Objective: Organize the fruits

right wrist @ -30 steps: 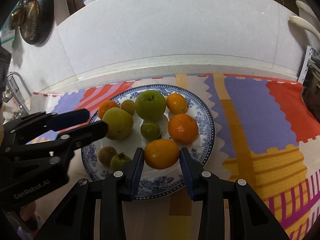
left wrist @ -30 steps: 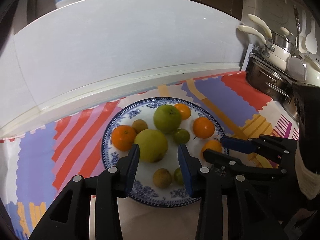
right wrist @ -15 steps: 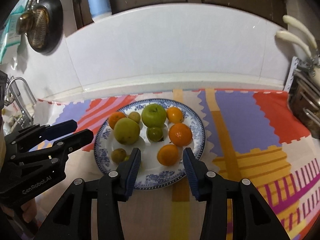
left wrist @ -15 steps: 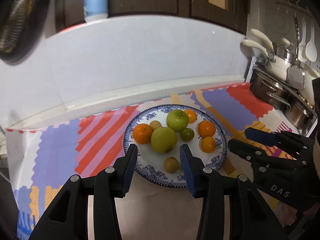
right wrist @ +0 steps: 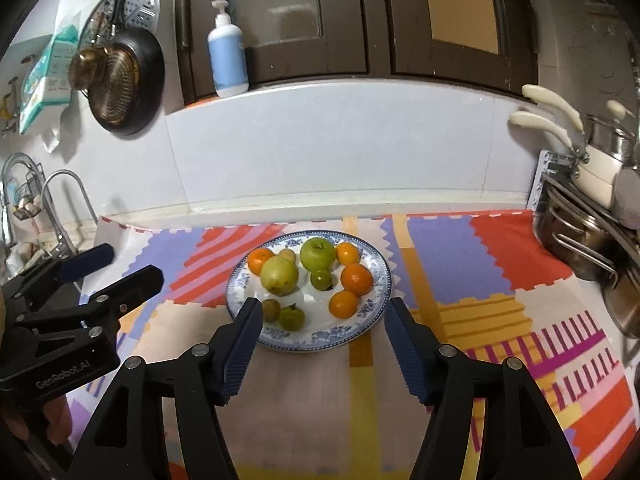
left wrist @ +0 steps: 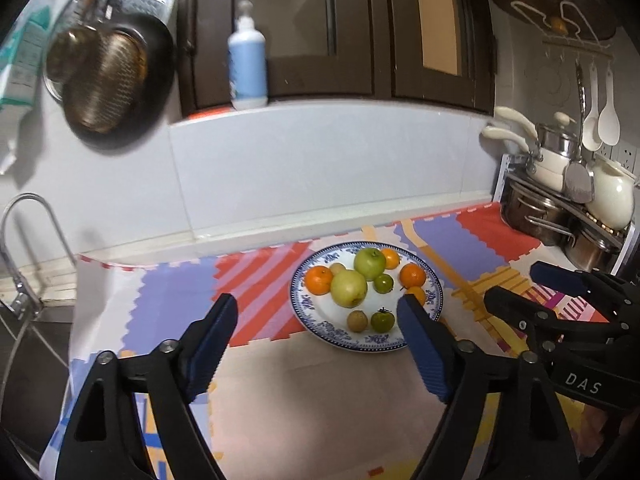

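A blue-patterned white plate sits on a colourful mat and carries several fruits: a green apple, a yellow-green pear, several oranges, and small green and brown fruits. My left gripper hangs above the mat in front of the plate, its jaws opening with nothing gripped between them. My right gripper is likewise back from the plate, jaws opening and holding nothing. Each gripper appears in the other's view, the right one and the left one.
A white backsplash and dark cabinets stand behind the counter, with a blue pump bottle on the ledge. Pots and pans are stacked at the right. A sink tap and hanging strainers are at the left.
Both grippers have pulled back and up from the plate, so the fruits look smaller. Their jaws have spread much wider than before. The fruits stay in place on the plate.
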{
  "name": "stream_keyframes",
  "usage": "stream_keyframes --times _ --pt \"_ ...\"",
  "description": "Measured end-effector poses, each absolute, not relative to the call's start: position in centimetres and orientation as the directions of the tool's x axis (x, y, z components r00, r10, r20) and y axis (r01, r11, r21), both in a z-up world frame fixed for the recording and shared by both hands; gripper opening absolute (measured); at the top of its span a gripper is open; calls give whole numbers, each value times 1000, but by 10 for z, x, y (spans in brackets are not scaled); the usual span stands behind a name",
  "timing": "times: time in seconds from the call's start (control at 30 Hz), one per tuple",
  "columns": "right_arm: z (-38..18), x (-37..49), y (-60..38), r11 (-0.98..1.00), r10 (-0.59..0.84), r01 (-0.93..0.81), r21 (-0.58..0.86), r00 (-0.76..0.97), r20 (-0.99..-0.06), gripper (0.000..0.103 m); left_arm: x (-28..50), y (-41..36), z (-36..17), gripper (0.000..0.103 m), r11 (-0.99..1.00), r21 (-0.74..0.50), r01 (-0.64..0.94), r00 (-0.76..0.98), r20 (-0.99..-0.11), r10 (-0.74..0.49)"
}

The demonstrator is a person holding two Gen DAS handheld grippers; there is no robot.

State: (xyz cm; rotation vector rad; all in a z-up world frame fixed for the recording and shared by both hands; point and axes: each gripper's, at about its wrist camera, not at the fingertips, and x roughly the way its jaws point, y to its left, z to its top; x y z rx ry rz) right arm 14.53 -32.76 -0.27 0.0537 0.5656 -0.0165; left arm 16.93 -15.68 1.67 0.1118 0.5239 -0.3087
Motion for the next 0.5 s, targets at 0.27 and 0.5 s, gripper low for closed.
stream_keyframes --times 0.27,0.5 --pt "11 104 -313 999 -9 27 29 868 -496 80 129 -137 28 95 963 33 269 846 -485 -220" --pt "19 81 -300 999 -18 30 16 875 -483 84 101 -120 34 102 974 58 220 870 -463 -169"
